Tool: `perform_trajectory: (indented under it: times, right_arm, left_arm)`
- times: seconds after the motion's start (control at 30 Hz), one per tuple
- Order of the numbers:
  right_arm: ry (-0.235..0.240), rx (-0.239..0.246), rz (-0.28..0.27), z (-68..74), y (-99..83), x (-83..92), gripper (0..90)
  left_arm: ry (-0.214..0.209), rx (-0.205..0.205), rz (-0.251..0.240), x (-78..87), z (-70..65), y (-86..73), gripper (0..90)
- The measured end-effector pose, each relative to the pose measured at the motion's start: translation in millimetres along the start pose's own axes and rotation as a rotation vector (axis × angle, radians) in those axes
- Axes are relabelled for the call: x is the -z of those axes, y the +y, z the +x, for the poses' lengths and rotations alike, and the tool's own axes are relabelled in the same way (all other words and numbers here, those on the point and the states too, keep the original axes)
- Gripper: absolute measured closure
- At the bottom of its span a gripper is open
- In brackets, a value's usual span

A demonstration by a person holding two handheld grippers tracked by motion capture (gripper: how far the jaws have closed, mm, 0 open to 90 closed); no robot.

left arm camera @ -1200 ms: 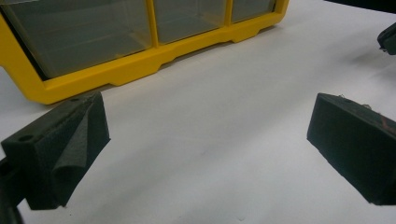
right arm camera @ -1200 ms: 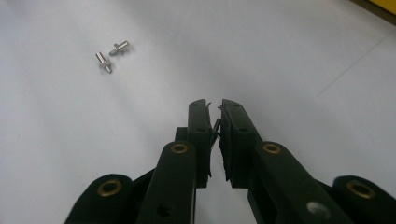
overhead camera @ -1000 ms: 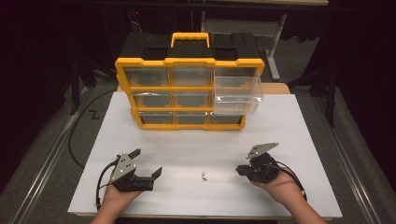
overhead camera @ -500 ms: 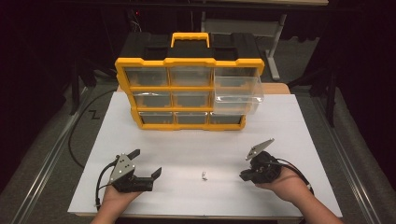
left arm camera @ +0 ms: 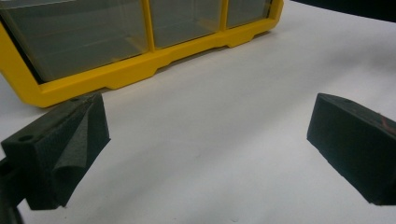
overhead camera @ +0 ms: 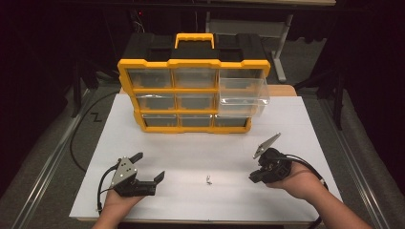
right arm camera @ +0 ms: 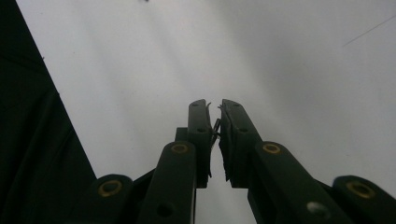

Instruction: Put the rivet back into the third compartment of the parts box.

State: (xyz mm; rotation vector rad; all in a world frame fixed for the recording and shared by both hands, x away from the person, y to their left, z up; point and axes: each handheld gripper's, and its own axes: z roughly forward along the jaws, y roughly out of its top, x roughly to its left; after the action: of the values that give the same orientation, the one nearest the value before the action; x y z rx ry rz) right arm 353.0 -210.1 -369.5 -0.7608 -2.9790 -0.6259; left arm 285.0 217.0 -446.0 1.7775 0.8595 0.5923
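Far centre on a white board (overhead camera: 286, 119): a yellow organizer (overhead camera: 193, 95), nine clear drawers in three rows, black top and yellow handle. Top right drawer (overhead camera: 242, 95) pulled well out toward the near side; contents too faint to tell. Probably light, rigid plastic, likely to slide on the smooth board if pushed; best gripped by the front lip.

Near left: left gripper (overhead camera: 149, 168), jaws spread wide, nothing between them, aimed at the organizer's lower edge (left arm camera: 130, 70) in the left gripper view.

Near right: right gripper (overhead camera: 254, 176), held in a hand (overhead camera: 298, 183), tipped down toward the board. Jaws almost pressed together in the right gripper view (right arm camera: 214, 112), a thin wire-like bit (right arm camera: 215, 128) seemingly pinched in the slit; too small to name.

Near centre, between the grippers and apart from both: a tiny metal piece (overhead camera: 208, 179) lying loose on the board. Likely stiff, nearly weightless, slippery, prone to skidding or flicking away; best taken from above with jaw tips either side, closed gently.
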Motion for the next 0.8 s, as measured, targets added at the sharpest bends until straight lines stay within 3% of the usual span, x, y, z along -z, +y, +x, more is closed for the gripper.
perform_trajectory:
  times: [0.6, 0.8]
  right_arm:
    - [0.009, 0.042, 0.030, 0.8, 18.8, 49.6, 84.4]
    - [0.006, 0.075, 0.038, 3.3, 31.3, 73.5, 84.4]
  left_arm:
    - [0.016, -0.017, 0.004, -1.2, -1.0, -0.3, 0.3]
    - [0.008, -0.017, 0.009, -1.7, -1.2, -0.4, 0.4]
